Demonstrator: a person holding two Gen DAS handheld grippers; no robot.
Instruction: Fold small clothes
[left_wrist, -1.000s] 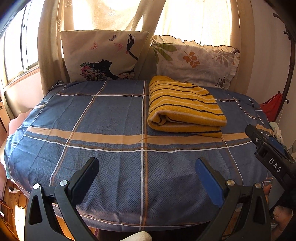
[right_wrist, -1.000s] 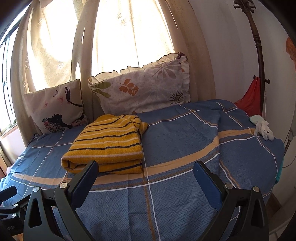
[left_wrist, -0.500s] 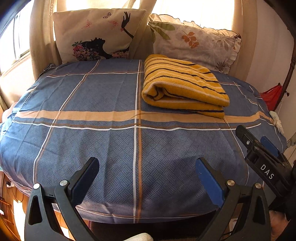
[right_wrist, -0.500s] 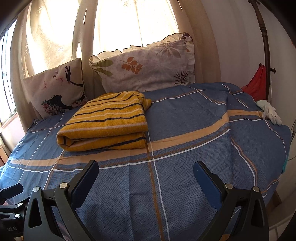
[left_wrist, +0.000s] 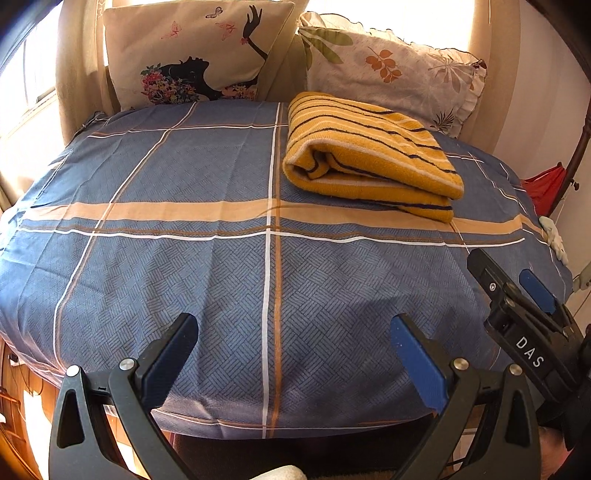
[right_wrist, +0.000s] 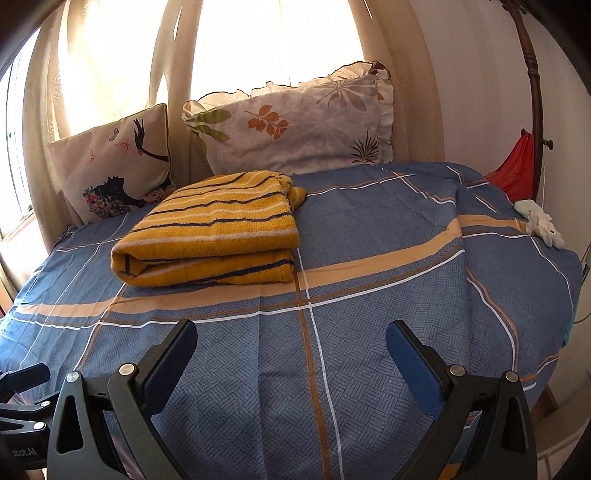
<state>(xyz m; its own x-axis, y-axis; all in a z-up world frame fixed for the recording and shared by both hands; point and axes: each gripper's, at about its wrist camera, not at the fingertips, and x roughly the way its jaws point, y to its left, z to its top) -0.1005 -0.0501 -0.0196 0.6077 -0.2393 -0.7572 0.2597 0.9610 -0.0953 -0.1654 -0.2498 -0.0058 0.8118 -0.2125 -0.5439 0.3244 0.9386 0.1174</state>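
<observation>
Left gripper (left_wrist: 293, 343): jaws spread wide, holding nothing, poised over the near edge of the bed (left_wrist: 155, 280).
Right gripper (right_wrist: 291, 349): also spread and empty, low over the same blue sheet.
Towel (left_wrist: 369, 151): a yellow striped bundle, already folded into a thick pad, lying ahead of both grippers, near the two pillows (right_wrist: 295, 125) and well apart from either set of fingers.
Bearing: ahead and to the right of the left gripper; ahead and to the left of the right one, so it sits roughly between them.
Long axis: it appears to run crosswise to the right gripper's reach.
Nearer hand: hard to call; neither looks clearly closer.
Change: against the frames of a second ago, both cameras sit closer to the bed, and the towel looms larger.
</observation>
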